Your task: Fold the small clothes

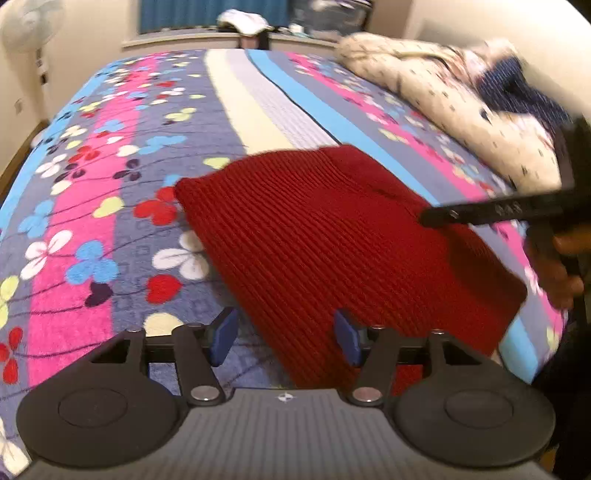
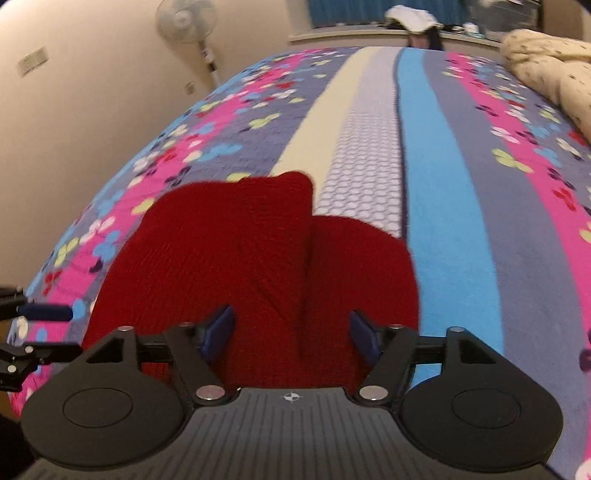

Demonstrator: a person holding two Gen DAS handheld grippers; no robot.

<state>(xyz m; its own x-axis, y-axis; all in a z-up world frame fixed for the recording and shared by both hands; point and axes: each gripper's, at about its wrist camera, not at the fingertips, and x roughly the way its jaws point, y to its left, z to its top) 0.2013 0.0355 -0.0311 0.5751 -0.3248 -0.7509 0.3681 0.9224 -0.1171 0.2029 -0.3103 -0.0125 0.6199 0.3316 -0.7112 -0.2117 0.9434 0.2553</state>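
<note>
The near edge of the red knitted garment (image 1: 332, 236) is hidden behind the left gripper (image 1: 286, 338); in the right wrist view its near hem lies behind the right gripper (image 2: 291, 334). At 3 o'clock in the left view a hand (image 1: 561, 269) is cut off by the frame. The cream quilt (image 1: 443, 92) at 1 o'clock is blurred, as is the clutter (image 1: 243, 22) at 12 o'clock

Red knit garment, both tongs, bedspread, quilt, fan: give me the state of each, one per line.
Red knit garment: folded over itself, lying on the bed, not gripped.
Left tongs: open, pads clear of the knit.
Right tongs: open, nothing pinched.
Floral bedspread: spread flat.
Cream quilt: bunched at the bed's far side.
Standing fan: upright; running or not, cannot tell.
</note>
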